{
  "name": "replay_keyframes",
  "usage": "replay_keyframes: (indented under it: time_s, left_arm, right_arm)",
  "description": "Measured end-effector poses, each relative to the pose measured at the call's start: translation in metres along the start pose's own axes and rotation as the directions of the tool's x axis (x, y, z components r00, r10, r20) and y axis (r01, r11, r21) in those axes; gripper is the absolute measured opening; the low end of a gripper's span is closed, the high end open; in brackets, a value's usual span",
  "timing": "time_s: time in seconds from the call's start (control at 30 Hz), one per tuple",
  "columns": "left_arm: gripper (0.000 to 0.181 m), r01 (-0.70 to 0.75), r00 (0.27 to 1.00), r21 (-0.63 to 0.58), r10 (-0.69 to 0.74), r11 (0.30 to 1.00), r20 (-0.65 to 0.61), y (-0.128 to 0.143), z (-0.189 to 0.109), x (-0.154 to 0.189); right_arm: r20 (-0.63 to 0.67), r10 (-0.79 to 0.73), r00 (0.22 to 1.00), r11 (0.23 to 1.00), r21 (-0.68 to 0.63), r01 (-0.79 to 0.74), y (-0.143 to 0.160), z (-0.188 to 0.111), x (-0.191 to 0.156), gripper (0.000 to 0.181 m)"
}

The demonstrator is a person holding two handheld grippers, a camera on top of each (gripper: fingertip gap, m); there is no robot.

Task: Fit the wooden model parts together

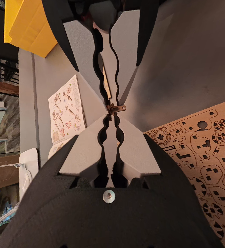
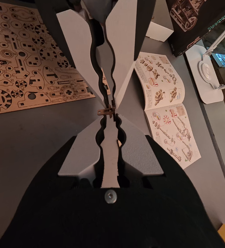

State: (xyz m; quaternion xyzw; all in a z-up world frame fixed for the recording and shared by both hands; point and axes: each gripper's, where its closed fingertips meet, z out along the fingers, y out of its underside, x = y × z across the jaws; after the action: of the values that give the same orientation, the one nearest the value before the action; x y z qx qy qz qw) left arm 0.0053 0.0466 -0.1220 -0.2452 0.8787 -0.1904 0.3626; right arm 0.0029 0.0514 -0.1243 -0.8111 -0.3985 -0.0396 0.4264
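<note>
Left gripper and right gripper tip to tip, both clamped on wooden part.

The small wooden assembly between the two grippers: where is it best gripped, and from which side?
Grip the small wooden assembly at its thicker cross-shaped end, as the left gripper and right gripper do, tips meeting from opposite sides. The thin tab with a square hole sticks out sideways, so leave it free.

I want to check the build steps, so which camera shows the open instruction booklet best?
The right wrist view: the instruction booklet lies open with both pages visible. In the left wrist view the booklet is partly hidden behind the gripper finger.
</note>
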Motion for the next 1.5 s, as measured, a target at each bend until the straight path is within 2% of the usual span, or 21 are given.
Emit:
replay_keyframes:
  time_s: [0.07,0.2,0.57,1.07,1.2,1.37,1.43,1.5]
  left_arm:
    - [0.005,-0.013,0.999,0.019,0.012,1.000,0.032,-0.002,0.001,-0.003]
    - [0.005,-0.067,0.994,0.030,0.064,0.997,0.086,-0.006,0.001,-0.005]
    - [0.005,-0.083,0.994,0.020,0.081,0.996,0.073,-0.007,-0.002,-0.003]
    - [0.005,-0.112,0.991,-0.007,0.112,0.994,0.069,-0.006,-0.001,0.001]
    - [0.006,-0.162,0.972,0.006,0.158,0.987,0.175,-0.011,-0.002,-0.011]
    - [0.006,-0.334,0.863,-0.026,0.317,0.942,0.393,-0.020,-0.008,-0.024]
    - [0.008,-0.328,0.856,0.007,0.294,0.945,0.425,-0.025,-0.013,-0.028]
    - [0.017,-0.295,0.864,0.088,0.226,0.951,0.449,-0.032,-0.023,-0.034]
  right_arm:
    - [-0.045,-0.045,0.998,0.999,-0.006,0.045,0.001,-0.002,0.005,0.006]
    - [-0.064,-0.087,0.994,0.996,-0.005,0.087,0.000,-0.006,0.007,0.005]
    - [-0.119,-0.209,0.971,0.978,-0.049,0.204,-0.003,-0.008,0.006,0.004]
    - [-0.100,-0.220,0.970,0.975,-0.058,0.215,-0.001,-0.006,0.002,0.004]
    - [-0.158,-0.230,0.960,0.973,-0.024,0.229,-0.004,-0.012,0.013,0.005]
    - [-0.264,-0.332,0.905,0.940,-0.020,0.339,-0.010,-0.022,0.024,0.006]
    - [-0.311,-0.389,0.867,0.914,-0.012,0.405,-0.015,-0.027,0.026,0.006]
    - [-0.363,-0.433,0.825,0.886,0.000,0.465,-0.023,-0.035,0.028,0.006]
